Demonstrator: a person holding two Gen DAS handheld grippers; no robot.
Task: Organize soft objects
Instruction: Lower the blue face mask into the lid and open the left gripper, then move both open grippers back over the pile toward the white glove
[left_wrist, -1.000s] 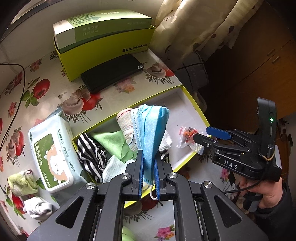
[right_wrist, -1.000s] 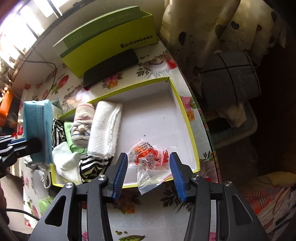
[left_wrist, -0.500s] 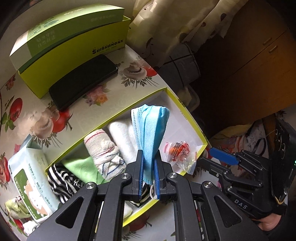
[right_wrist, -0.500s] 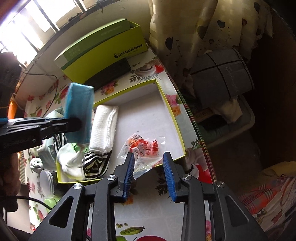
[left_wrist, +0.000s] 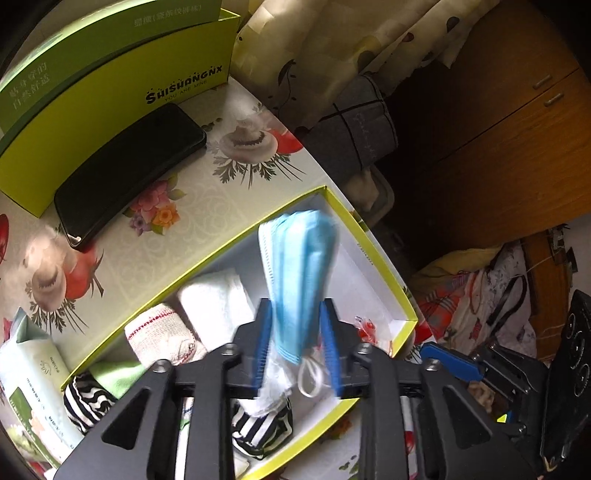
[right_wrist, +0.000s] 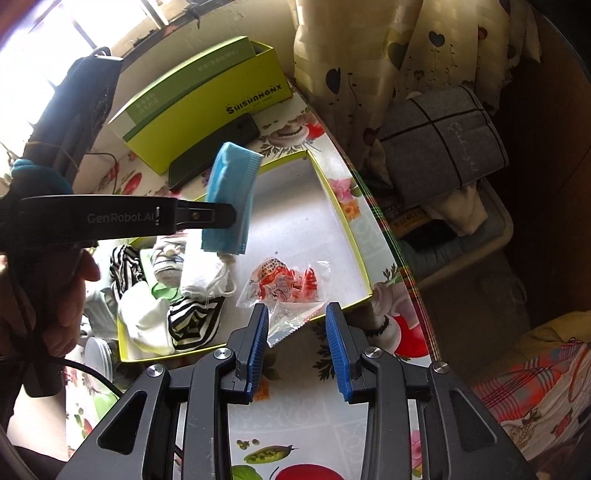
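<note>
**Blue mask being let go over the yellow-rimmed box**

In the left wrist view, the left gripper (left_wrist: 295, 343) fills the lower centre. Its blue fingers (left_wrist: 261, 345) are spreading, with a folded blue face mask (left_wrist: 299, 273) between them, above the open white floor of the box (left_wrist: 373, 254). Rolled cloths and striped socks (left_wrist: 258, 424) sit at the lower left inside the box.

In the right wrist view, the right gripper (right_wrist: 297, 347) sits bottom centre, fingers apart and pinching nothing, just short of a clear snack packet (right_wrist: 288, 286) lying over the box's near edge.

This looks like the release step; next the mask should settle beside the white cloth. Motion blur hides whether the fingers touch it.
</note>
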